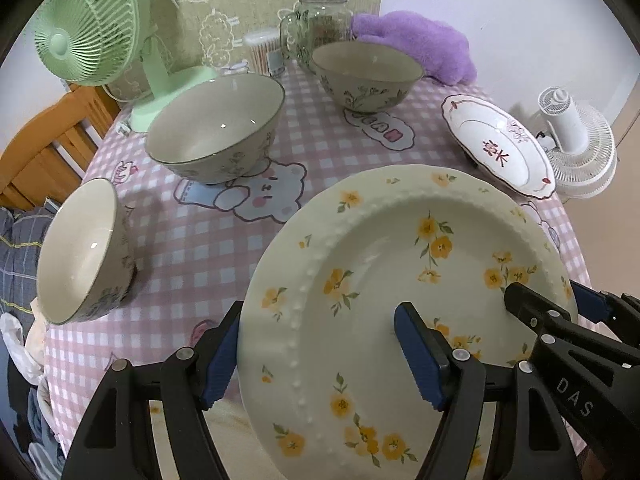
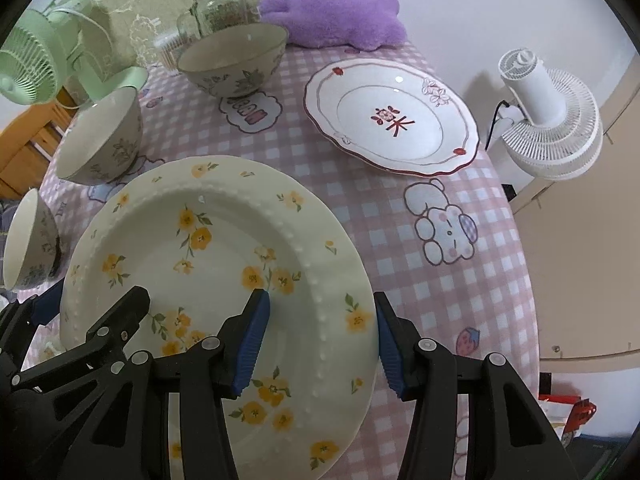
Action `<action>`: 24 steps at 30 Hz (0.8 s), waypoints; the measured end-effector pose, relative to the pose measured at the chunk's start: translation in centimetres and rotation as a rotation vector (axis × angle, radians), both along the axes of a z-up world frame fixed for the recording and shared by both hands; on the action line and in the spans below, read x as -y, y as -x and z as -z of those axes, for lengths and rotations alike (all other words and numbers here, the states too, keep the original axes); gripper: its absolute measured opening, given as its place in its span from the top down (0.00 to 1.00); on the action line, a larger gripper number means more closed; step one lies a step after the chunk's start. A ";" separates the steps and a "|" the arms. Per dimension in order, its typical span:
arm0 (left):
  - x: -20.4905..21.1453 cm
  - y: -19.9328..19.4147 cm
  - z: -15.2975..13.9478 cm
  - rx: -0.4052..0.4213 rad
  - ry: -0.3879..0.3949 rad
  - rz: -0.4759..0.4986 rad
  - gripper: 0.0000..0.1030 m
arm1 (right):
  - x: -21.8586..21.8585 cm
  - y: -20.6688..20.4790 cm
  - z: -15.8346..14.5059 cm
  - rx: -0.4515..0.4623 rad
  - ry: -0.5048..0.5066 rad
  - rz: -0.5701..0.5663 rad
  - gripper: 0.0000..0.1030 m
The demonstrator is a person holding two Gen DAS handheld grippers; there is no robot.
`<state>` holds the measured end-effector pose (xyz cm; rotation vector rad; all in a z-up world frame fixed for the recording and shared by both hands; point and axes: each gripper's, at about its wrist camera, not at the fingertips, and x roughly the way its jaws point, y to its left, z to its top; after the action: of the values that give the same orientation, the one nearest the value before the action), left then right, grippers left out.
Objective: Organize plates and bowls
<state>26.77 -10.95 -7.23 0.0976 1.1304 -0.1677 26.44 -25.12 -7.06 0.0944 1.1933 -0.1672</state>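
Observation:
A cream plate with yellow flowers [image 1: 400, 264] [image 2: 216, 248] is held between both grippers above the checked tablecloth. My left gripper [image 1: 320, 356] is shut on its left rim. My right gripper [image 2: 320, 340] is shut on its right rim and shows in the left wrist view [image 1: 560, 316]. A white plate with a red rim [image 1: 500, 148] [image 2: 392, 116] lies at the far right. Three floral bowls stand on the table: one at the back [image 1: 366, 76] [image 2: 236, 60], one in the middle left [image 1: 216, 128] [image 2: 100, 140], one at the near left edge [image 1: 84, 252] [image 2: 30, 240].
A green fan [image 1: 92, 28] [image 2: 36, 68] stands at the back left. A glass jar [image 1: 324, 20] [image 2: 220, 4] and a purple plush [image 1: 420, 44] [image 2: 332, 12] sit at the back. A white fan [image 1: 580, 148] [image 2: 552, 120] stands beyond the right table edge.

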 end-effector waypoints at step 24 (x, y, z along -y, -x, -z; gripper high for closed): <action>-9.4 8.6 -1.0 -0.020 0.022 -0.047 0.28 | -9.6 8.3 -1.4 -0.009 0.009 -0.055 0.47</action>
<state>18.14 -1.52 -6.26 0.0495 1.1495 -0.1398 18.09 -15.54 -5.63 0.0530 1.2027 -0.1253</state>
